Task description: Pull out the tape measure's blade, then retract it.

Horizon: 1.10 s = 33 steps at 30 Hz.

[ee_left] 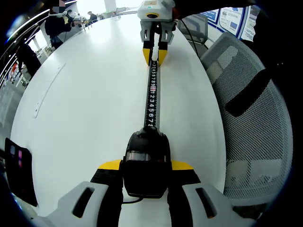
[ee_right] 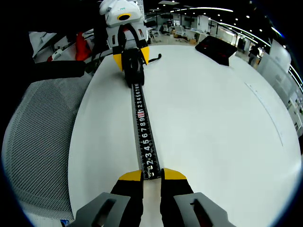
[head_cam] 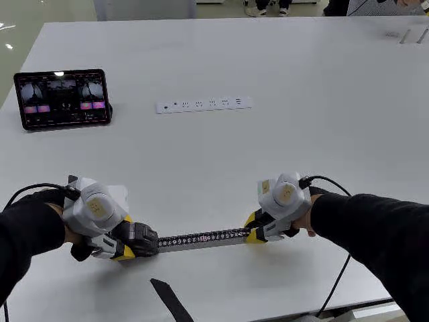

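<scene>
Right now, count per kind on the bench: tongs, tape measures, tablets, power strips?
Tongs: 2, left tongs and right tongs
Tape measure: 1
Tablet: 1
Power strip: 1
Total: 5

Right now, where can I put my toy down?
The table is bare between the power strip and the blade, and right of the strip. The near edge is crowded: left gripper, tape measure, right gripper.

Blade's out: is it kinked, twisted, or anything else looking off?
Nothing stands out. The blade runs straight and flat from the tape measure case in the left hand-held gripper to the right hand-held gripper.
</scene>
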Motion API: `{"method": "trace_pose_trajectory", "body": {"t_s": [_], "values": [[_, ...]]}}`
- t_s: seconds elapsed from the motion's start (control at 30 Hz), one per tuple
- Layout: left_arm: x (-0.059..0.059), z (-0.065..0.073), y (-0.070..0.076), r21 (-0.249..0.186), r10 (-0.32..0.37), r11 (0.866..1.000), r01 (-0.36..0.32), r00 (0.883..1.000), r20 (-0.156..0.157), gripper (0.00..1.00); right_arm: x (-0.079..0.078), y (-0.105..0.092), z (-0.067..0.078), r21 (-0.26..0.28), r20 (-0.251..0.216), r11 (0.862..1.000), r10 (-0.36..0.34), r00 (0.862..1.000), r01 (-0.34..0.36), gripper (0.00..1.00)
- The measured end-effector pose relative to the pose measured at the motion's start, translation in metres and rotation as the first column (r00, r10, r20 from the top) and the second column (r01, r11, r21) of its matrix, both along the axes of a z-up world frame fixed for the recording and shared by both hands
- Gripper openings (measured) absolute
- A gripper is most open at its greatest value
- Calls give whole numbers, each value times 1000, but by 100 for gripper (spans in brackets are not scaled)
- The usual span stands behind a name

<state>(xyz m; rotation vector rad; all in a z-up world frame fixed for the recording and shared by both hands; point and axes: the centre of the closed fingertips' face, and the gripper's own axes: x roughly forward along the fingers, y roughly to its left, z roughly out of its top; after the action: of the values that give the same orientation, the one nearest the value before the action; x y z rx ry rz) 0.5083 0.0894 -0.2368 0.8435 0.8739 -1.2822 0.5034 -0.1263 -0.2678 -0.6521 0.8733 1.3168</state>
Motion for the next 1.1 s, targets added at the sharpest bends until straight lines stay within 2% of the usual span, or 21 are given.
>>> {"method": "trace_pose_trajectory", "body": {"t_s": [1.1], "values": [[0,-1,0,4,3,1000,-3,1000,1,30,0,-20,0,-10,-5,1000,-24,1000,24,8]]}}
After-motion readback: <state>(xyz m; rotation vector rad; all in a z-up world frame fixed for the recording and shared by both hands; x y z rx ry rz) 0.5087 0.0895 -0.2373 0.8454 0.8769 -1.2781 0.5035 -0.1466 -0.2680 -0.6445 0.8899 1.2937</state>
